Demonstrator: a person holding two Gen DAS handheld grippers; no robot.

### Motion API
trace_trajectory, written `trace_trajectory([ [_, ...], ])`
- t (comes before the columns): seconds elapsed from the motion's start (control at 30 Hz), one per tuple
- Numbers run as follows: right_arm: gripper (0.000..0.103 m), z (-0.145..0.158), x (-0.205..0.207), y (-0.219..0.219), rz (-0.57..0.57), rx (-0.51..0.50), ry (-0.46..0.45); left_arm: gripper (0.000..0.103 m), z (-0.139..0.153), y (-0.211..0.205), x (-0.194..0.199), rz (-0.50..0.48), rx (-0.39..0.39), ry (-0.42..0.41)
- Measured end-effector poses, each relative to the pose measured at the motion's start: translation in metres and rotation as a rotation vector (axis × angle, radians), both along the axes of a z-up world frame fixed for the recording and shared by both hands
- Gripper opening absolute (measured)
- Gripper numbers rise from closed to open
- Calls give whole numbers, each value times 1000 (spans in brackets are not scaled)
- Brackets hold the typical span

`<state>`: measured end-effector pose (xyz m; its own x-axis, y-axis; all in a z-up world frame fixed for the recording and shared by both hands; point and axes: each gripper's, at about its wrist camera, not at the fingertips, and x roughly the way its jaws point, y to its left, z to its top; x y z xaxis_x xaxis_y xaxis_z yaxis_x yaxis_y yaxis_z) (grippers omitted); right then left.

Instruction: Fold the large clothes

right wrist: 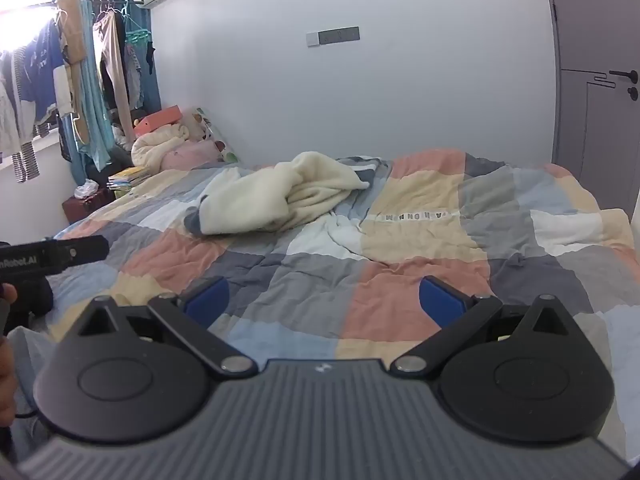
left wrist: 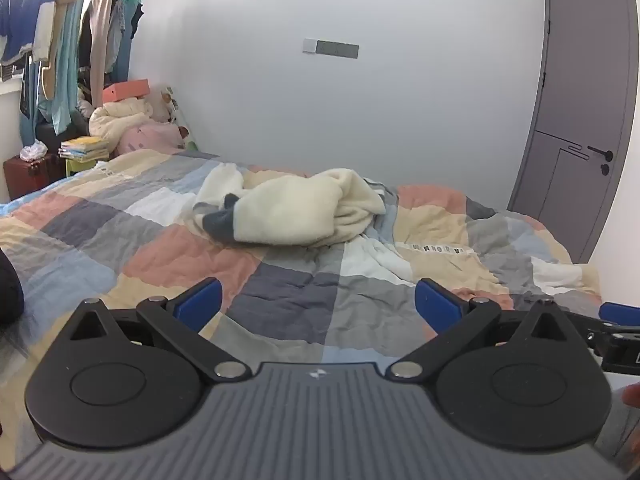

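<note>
A cream fleece garment (left wrist: 296, 210) with grey cuffs lies crumpled in a heap near the far side of the bed; the right wrist view shows the same garment (right wrist: 276, 196). My left gripper (left wrist: 318, 304) hovers over the patchwork quilt well short of the heap, its blue pads wide apart with nothing between them. My right gripper (right wrist: 326, 300) is likewise open and empty above the quilt, the garment lying ahead and to its left. The left gripper's body (right wrist: 52, 256) shows at the left edge of the right wrist view.
The patchwork quilt (left wrist: 180, 256) covers the whole bed and is wrinkled. Pillows, plush toys and an orange box (left wrist: 128, 92) are piled at the far left corner. Clothes hang on a rack (right wrist: 80, 80) at the left. A grey door (left wrist: 576, 120) stands at the right.
</note>
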<state>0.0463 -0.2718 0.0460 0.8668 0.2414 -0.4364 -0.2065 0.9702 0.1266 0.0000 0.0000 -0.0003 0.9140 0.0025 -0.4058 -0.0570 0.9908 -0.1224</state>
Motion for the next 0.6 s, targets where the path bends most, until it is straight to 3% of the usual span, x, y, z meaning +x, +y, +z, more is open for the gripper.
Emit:
trace_trajectory([
  [0.2,103,0,-1,-1,5,-17,-27,103,-1,6,6,-5,-24,16],
  [0.6,103,-7,1,0,-17,-27,5,103,-6,6,5,2,-7,15],
])
